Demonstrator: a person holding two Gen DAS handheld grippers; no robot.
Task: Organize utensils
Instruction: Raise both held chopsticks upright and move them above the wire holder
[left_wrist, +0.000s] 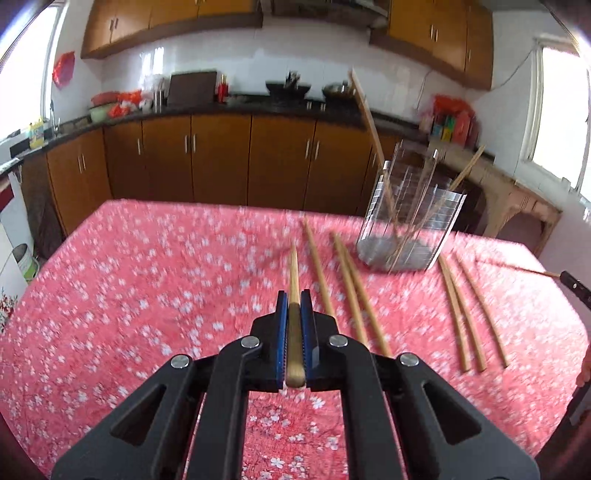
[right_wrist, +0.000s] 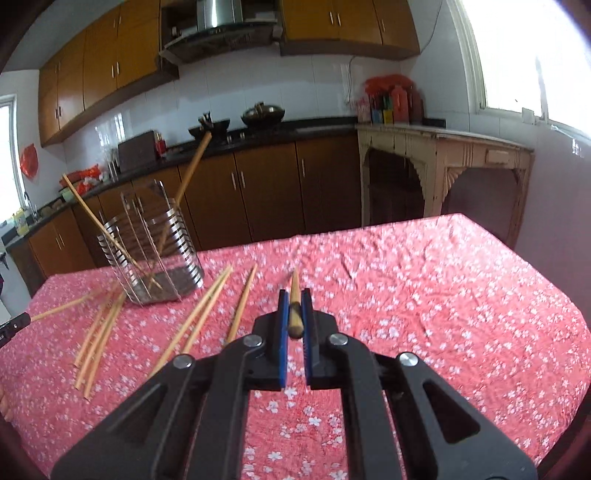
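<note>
My left gripper (left_wrist: 294, 295) is shut on a wooden chopstick (left_wrist: 294, 280) that points forward above the table. My right gripper (right_wrist: 294, 295) is shut on another wooden chopstick (right_wrist: 294, 291), also pointing forward. A wire utensil holder (left_wrist: 406, 225) stands at the far right of the table in the left wrist view and at the far left in the right wrist view (right_wrist: 155, 254); two chopsticks lean in it. Several loose chopsticks (left_wrist: 354, 291) lie on the cloth between the grippers and the holder; they also show in the right wrist view (right_wrist: 199, 314).
The table has a red flowered cloth (left_wrist: 147, 288). Brown kitchen cabinets (left_wrist: 221, 158) and a dark counter stand behind it. A cream side table (right_wrist: 443, 166) stands at the right. The other gripper's tip shows at the right edge (left_wrist: 574, 286).
</note>
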